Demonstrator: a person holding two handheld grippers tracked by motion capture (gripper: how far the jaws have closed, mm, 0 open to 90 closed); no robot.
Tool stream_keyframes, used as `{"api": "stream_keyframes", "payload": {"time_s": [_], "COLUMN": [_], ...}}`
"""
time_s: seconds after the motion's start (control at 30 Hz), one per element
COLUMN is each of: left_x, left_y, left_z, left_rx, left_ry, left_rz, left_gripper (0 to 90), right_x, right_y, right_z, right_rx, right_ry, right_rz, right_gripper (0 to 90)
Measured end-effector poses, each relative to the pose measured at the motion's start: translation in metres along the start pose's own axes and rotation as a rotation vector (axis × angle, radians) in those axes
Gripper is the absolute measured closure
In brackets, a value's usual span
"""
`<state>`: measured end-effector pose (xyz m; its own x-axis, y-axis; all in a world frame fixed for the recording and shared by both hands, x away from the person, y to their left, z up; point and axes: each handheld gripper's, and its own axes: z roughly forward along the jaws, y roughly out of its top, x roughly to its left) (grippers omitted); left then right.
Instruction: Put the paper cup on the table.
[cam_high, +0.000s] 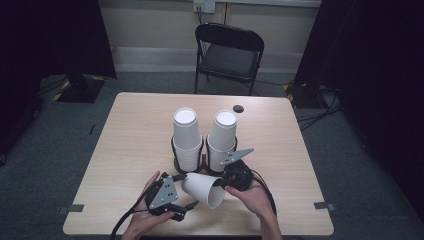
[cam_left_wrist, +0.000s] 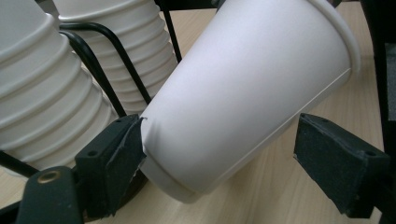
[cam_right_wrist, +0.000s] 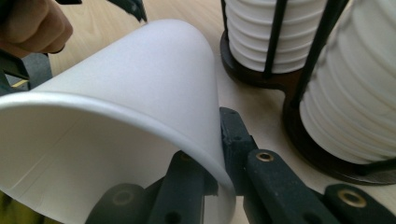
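- The surface (cam_high: 135, 140) was a pale wood-grain tabletop with rounded corners, standing on grey carpet (cam_high: 360, 165).
- A small dark round spot (cam_high: 238, 108) lay near its far edge, and short strips of grey tape (cam_high: 325, 205) marked the near corners.
- Beyond the far edge stood a black folding chair (cam_high: 229, 52) against a light wall, where a wall socket (cam_high: 204, 5) sat above it; black curtains (cam_high: 55, 35) hung at both sides of the room, and cables trailed on the floor at the right.
- At the middle of the surface two stacks of white paper cups (cam_high: 186, 137) stood upside down, side by side in a black wire holder (cam_high: 176, 161).
- A single white paper cup (cam_high: 202, 189) lay on its side just in front of the holder, near the front edge, its open mouth toward the person's right.
- The right hand-held gripper (cam_high: 220, 184) was closed on that cup's rim, one jaw inside the mouth and one outside.
- The left hand-held gripper (cam_high: 184, 192) stood wide open around the cup's base end: one jaw touched the cup wall, the other was apart from it.
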<state>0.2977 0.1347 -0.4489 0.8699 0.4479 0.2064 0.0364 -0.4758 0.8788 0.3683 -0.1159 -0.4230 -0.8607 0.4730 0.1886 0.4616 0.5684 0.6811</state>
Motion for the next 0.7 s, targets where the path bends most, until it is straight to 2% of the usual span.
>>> {"api": "stream_keyframes", "payload": {"time_s": [0.1,0.13,0.23,0.3,0.47,0.5,0.53,0.7], "left_x": [-0.001,-0.001,0.0,0.0,-0.003,-0.004,-0.006,-0.013], "left_y": [0.0,0.0,0.0,-0.001,-0.001,0.001,0.003,0.009], "left_z": [0.002,0.003,0.005,0.006,0.008,0.008,0.009,0.016], "left_rx": [0.019,0.018,0.016,0.035,0.061,0.081,0.081,0.09], "left_ry": [0.004,-0.007,-0.019,-0.02,-0.038,-0.046,-0.044,-0.054], "left_rz": [0.039,0.066,0.075,0.105,0.133,0.149,0.164,0.203], "left_gripper": [15.3,15.2,14.4,15.2,14.7,14.7,14.5,8.2], "right_x": [-0.001,-0.001,-0.002,-0.003,0.0,0.0,0.001,0.003], "right_y": [0.001,0.003,0.005,0.008,0.011,0.011,0.011,0.013], "right_z": [0.001,0.003,0.004,0.006,0.01,0.01,0.011,0.014], "right_rx": [0.018,0.041,0.063,0.089,0.126,0.126,0.136,0.152], "right_ry": [0.007,0.022,0.031,0.034,0.046,0.046,0.05,0.076], "right_rz": [0.012,0.015,0.023,0.027,0.011,0.011,0.01,0.019], "right_gripper": [87.2,87.2,87.2,87.3,87.4,87.4,87.4,87.4]}}
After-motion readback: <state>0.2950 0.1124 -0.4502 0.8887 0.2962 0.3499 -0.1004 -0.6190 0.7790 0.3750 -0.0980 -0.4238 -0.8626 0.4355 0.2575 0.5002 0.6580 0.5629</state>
